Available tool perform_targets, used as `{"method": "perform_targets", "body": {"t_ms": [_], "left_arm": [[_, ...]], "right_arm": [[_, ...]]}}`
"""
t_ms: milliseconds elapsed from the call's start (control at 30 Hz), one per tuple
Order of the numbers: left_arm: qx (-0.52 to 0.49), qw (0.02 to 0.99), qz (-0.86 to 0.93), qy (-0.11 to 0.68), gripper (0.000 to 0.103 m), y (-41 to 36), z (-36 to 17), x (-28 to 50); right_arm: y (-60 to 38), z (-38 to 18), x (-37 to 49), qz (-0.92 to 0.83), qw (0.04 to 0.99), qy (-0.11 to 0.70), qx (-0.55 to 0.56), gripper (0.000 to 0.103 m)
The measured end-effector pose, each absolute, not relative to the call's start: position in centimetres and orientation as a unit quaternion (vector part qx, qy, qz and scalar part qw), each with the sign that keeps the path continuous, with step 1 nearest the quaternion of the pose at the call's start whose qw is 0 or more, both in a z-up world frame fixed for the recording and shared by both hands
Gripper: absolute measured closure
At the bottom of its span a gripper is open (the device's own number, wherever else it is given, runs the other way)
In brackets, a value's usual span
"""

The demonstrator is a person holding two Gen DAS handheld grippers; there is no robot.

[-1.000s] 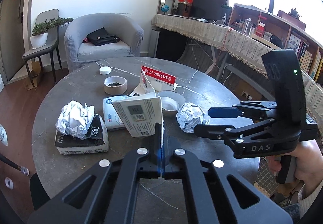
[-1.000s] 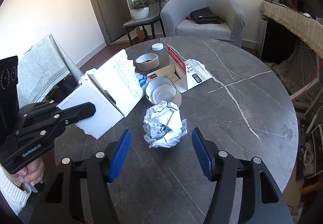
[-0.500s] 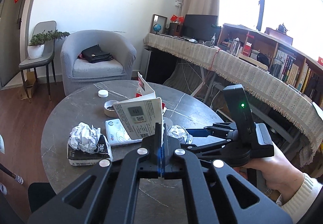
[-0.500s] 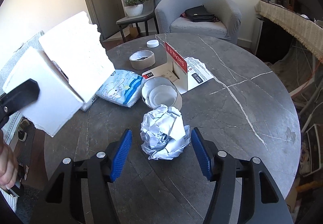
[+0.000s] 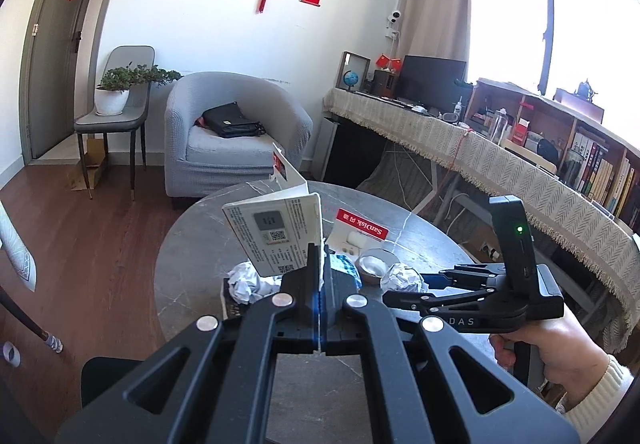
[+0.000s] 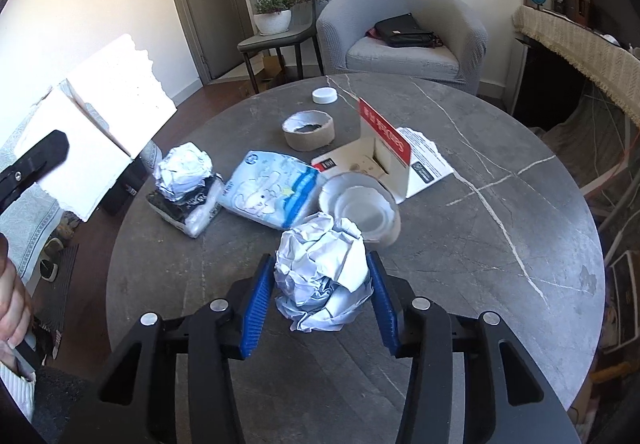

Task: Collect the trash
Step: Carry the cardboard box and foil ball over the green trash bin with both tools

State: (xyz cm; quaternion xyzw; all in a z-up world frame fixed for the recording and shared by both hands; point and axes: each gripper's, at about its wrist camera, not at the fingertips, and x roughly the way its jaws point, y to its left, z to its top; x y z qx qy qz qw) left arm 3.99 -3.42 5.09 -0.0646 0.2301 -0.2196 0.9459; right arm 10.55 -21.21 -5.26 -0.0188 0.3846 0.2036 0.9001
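My left gripper (image 5: 320, 276) is clenched on the torn white carton (image 5: 276, 232), pinching its lower edge, and the carton is now up in the air, well clear of the grey round table (image 6: 500, 244); a second ago it sat low over the clutter, so that piece is lifted off and on its way out. In the right wrist view the same carton hangs high at the far left, off past the table's edge.

Over on my right gripper (image 6: 320, 284), the blue pads have just been closing in. The crumpled paper ball (image 6: 320, 272) sits between them on the table, just in front of the white bowl (image 6: 360, 208). The right pad looks to be touching the paper; the left one shows a sliver of gap, so I don't call it a firm grasp yet.

That means one piece is in hand and the second is nearly caught. Left on the table are another crumpled ball (image 6: 184, 172) atop a dark packet (image 6: 180, 208), a blue-and-white tissue pack (image 6: 272, 192), the red-and-white card packaging (image 6: 384, 152), a tape roll (image 6: 308, 130) and a white cap (image 6: 324, 96). Plenty to collect.
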Motion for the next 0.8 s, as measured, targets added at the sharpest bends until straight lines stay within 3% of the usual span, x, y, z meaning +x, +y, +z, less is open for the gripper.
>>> {"method": "perform_targets", "body": {"t_ms": [333, 800], "left_arm": [[-0.06, 0.958, -0.144, 0.24, 0.102, 2.0, 4.5, 4.0], [-0.036, 0.942, -0.049, 0.331, 0.102, 9.4, -0.8, 5.4]], "right_arm": [[-16.7, -3.7, 10.5, 0.251, 0.896, 0.367, -0.02, 0.056], [-8.6, -2.1, 10.8, 0.308, 0.884, 0.349, -0.026, 0.056]]}}
